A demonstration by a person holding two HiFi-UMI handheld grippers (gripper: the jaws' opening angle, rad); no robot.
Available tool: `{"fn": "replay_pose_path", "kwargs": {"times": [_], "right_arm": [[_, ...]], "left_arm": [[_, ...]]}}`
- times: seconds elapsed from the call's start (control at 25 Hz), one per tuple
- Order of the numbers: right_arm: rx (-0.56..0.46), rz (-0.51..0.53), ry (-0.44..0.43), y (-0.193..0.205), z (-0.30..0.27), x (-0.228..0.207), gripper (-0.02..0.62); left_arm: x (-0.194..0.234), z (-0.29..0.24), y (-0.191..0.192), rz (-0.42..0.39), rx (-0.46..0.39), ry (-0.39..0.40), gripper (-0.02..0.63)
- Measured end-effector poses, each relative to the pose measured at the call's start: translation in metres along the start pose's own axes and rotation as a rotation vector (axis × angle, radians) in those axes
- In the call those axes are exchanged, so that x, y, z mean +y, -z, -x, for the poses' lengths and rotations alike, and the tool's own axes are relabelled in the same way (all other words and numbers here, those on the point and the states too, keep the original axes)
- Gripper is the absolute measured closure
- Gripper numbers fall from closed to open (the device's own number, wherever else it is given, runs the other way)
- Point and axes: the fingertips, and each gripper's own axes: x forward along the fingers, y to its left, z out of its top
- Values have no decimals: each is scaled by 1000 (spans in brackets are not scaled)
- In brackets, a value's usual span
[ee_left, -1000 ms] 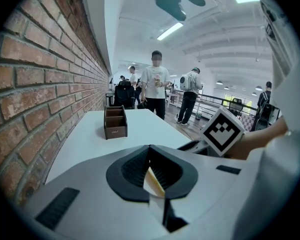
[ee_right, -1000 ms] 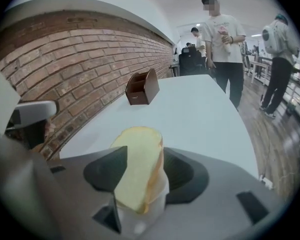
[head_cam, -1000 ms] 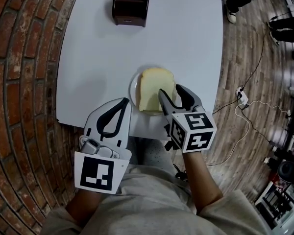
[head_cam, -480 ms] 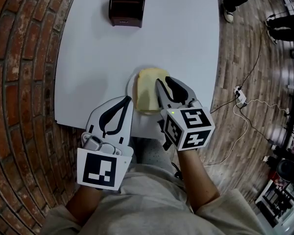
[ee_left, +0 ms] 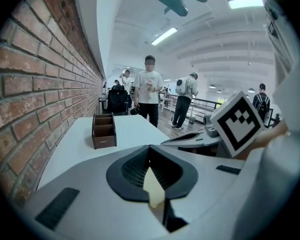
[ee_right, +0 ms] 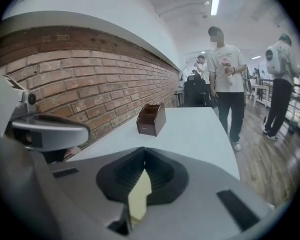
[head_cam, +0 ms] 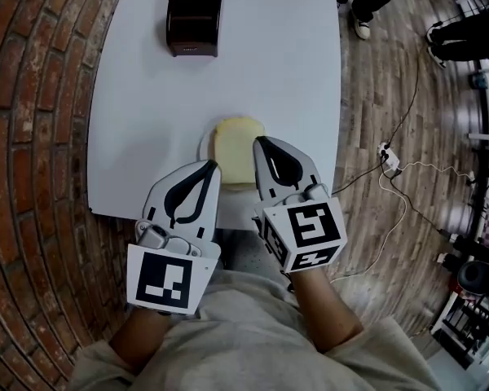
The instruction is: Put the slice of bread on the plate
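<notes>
1. Left tool (head_cam: 211, 164): clenched with nothing between its jaws. Its tips are by the near left rim of the plate.
2. Right tool (head_cam: 260, 140): clenched and empty. In the head view its tips overlap the right side of the slice.
3. Slice of bread (head_cam: 232, 141): pale yellow, lying flat on the plate.
4. Plate (head_cam: 203, 147): white, only a thin rim showing. It sits near the front edge of the tabletop.
5. Tabletop (head_cam: 261, 55): white, set beside a brick wall (head_cam: 33, 137).
6. Brown compartment box (head_cam: 195, 16): stands upright at the far end of the tabletop, well apart from the plate.
7. People (ee_left: 149, 91): standing on the wooden floor beyond the tabletop.
</notes>
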Motion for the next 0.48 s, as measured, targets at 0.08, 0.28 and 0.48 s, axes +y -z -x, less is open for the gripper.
{"fn": "replay_pose_path", "kwargs": {"times": [0.08,0.28,0.48], "right_arm": [[-25,24,-3,-8,12,5,586],[-95,54,-2,-33,45,18,588],[-169,91,-1,-58,79,30,588]], "left_arm": [[-5,3,-9,-16,-20,6,597],[-17,14,-33,-40,-71,16,597],[-32,29,-53,-59,-124,26,597]]}}
